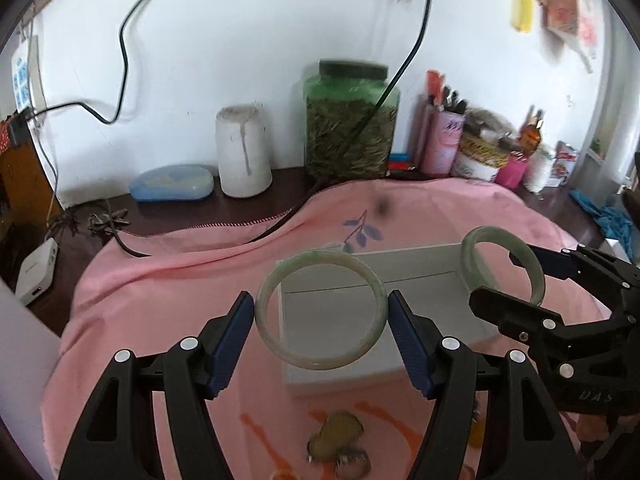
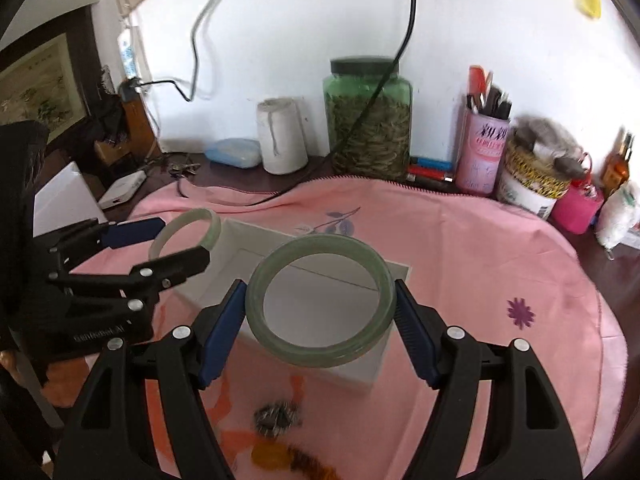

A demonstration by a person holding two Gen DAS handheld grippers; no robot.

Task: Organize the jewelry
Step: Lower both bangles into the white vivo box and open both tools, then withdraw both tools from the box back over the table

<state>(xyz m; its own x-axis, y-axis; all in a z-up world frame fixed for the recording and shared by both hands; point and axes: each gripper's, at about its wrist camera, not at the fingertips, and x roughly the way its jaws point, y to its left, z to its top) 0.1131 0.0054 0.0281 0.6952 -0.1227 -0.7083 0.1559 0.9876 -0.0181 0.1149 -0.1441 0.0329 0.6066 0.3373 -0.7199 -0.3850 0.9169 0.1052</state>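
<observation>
Pale green jade bangle (image 1: 321, 310) pinched across its width in left gripper (image 1: 321, 316) jaws, above open white box (image 1: 420, 268); right gripper (image 2: 320, 312) clamps second green bangle (image 2: 321, 300) likewise. Lower each level into box, release gently, keep bangles apart

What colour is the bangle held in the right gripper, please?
Pale translucent green, like jade. The bangle in the right gripper shows best in the right wrist view.

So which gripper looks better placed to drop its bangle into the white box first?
Probably the right gripper: its bangle hangs over the white box opening. The left gripper holds its bangle over the box's near-left corner.
</observation>
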